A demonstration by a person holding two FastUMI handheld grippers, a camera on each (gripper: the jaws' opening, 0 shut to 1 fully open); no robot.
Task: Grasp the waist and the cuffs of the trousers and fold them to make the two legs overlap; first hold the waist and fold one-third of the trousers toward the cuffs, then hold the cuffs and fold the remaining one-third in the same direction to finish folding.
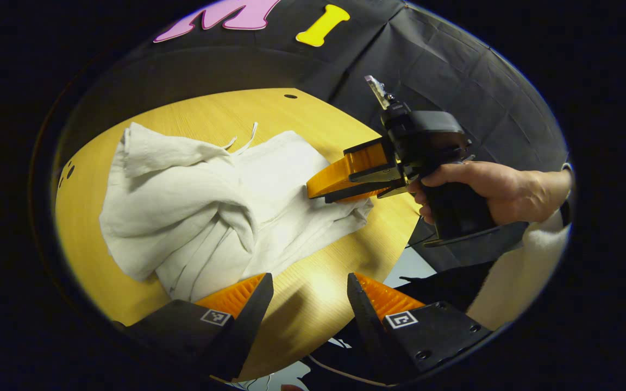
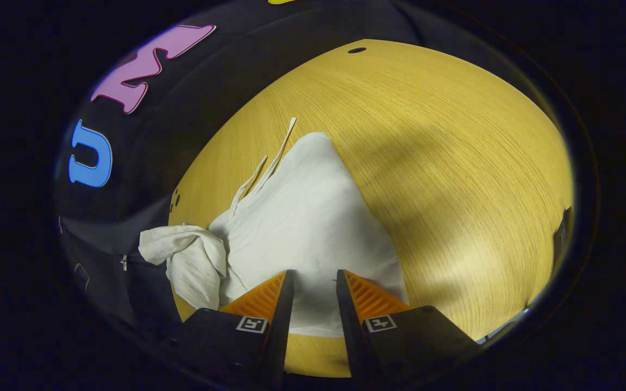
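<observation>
Pale trousers (image 1: pixel 220 206) lie rumpled on a round wooden surface (image 1: pixel 313 304), one part bunched and folded over at the left, drawstrings trailing toward the far edge. The left tool (image 1: pixel 310 296) hangs above the near rim, its fingers spread apart with nothing between them. Opposite, a hand (image 1: pixel 487 190) grips the right tool (image 1: pixel 318 190), whose tips rest on the cloth's right side.
</observation>
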